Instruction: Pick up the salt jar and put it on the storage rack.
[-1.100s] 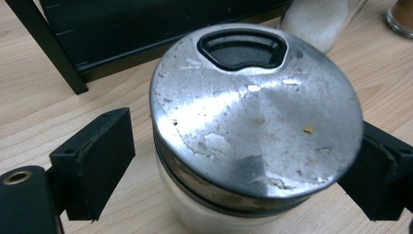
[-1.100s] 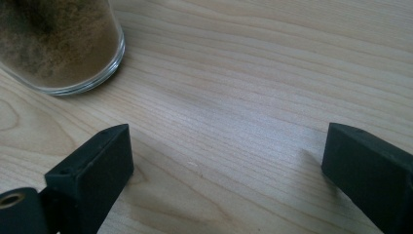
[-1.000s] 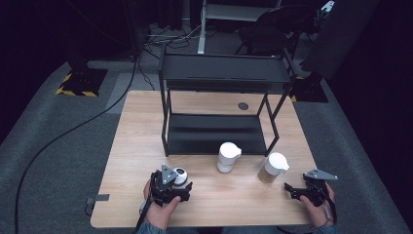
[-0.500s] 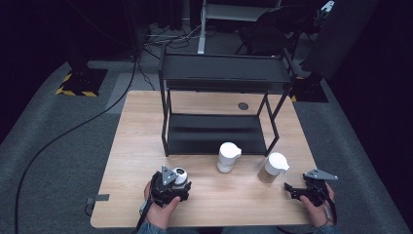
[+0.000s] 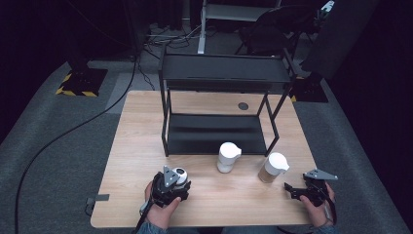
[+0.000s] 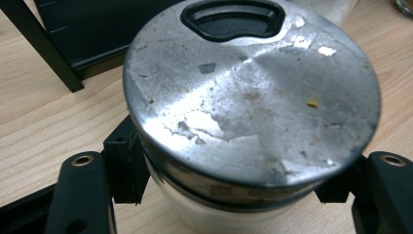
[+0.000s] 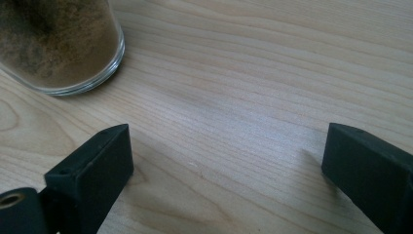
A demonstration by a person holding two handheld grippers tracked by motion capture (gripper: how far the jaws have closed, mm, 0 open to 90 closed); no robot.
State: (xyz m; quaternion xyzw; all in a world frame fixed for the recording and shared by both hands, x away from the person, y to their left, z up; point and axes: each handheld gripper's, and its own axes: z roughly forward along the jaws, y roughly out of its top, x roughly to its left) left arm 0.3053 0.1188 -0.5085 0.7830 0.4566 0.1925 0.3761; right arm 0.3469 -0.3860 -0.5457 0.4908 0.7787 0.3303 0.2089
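Both forearms come in over the counter's near edge. The left tongs sit toward the near-left part, hand wrapped behind them — their jaws pressed against something on both sides. The right tongs rest low near the near-right corner, jaws spread wide apart, nothing between them.

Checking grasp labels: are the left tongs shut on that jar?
Shut on it: the left tongs press both sides of the metal-lidded jar.
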